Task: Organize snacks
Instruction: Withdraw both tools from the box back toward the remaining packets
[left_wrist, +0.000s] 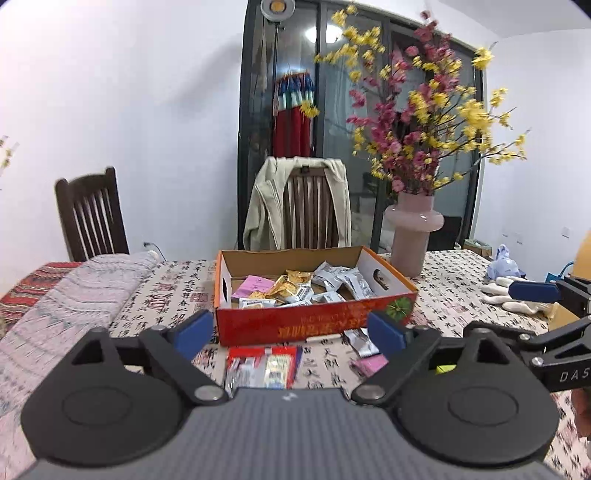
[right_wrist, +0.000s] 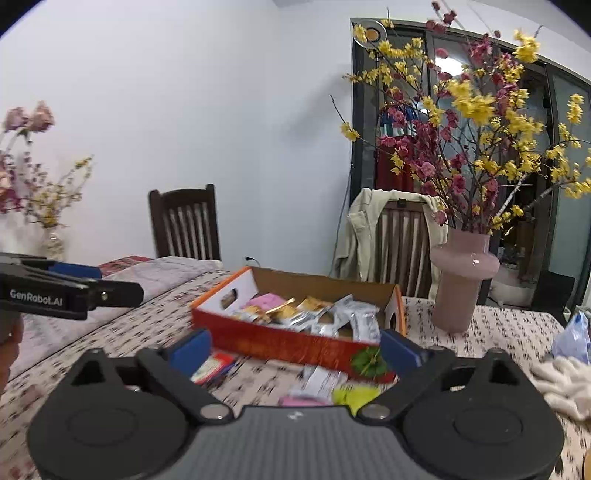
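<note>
Both claws stand spread wide with nothing between their blue pads. Left gripper (left_wrist: 290, 334) points slightly down over the near edge of the table (left_wrist: 461, 291); between its jaws, lower down, a red and clear snack packet (left_wrist: 264, 365) lies flat on the cloth, untouched. Right gripper (right_wrist: 295, 349) hovers just beside it, equally wide and empty, above loose packets: a pink one (right_wrist: 301, 400), a yellow-green one (right_wrist: 354, 397) and a white one (right_wrist: 321, 380).

Just beyond sits the open red cardboard box (left_wrist: 314, 321), a shallow tray with cut-out handles, where sorted snacks belong. Silver, gold and pink packets (left_wrist: 295, 290) lie heaped inside it. Leftover packets on the table touch or sit near its front wall, so the sorting looks partly done.

Wide jaws suit a fresh grab at flat, crinkly wrappers, which may slide when pinched.

Right of the box stands a pink vase (left_wrist: 412, 240) of red and yellow blossoms, close enough to knock. Behind is a chair (left_wrist: 312, 206) draped with a pale jacket.
</note>
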